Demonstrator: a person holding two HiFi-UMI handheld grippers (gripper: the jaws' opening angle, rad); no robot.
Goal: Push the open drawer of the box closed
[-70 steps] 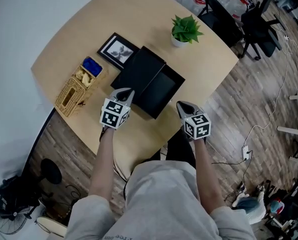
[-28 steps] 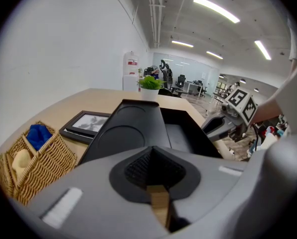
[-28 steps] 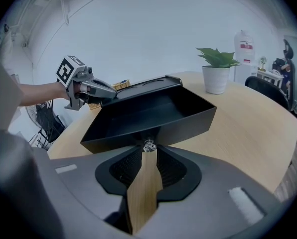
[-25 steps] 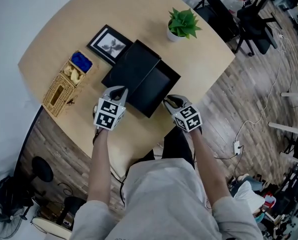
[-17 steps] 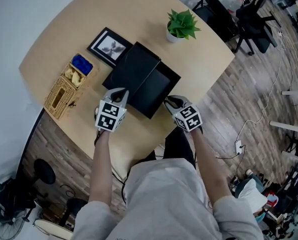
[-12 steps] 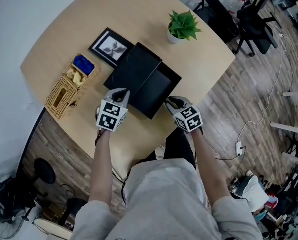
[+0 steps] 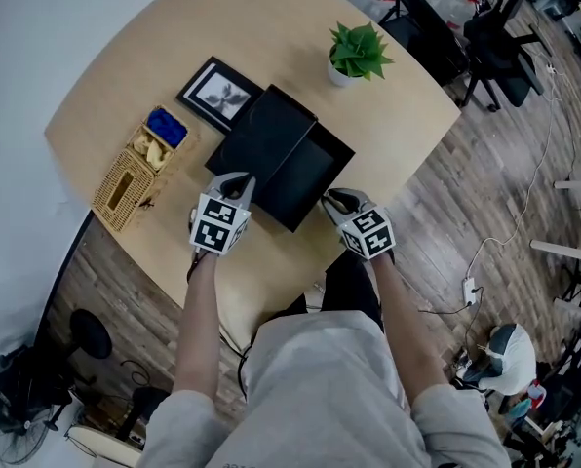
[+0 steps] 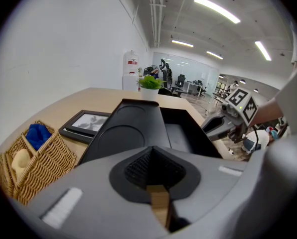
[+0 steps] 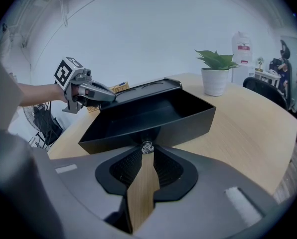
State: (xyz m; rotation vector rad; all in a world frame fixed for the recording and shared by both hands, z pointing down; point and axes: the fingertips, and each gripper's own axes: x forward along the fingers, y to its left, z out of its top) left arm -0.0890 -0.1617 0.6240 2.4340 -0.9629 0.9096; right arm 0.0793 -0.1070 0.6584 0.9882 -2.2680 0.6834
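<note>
Directly before right hand-held gripper (image 7: 331, 201), drawer (image 7: 310, 175).

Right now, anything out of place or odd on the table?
Only the drawer: it stands pulled out of the black box. Right gripper sits at its knob. Nothing spilled or broken.

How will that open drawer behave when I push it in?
The drawer looks empty and rigid: probably light, sliding easily. The box sits loose on the table, so it may skid unless the left gripper at its corner braces it.
</note>
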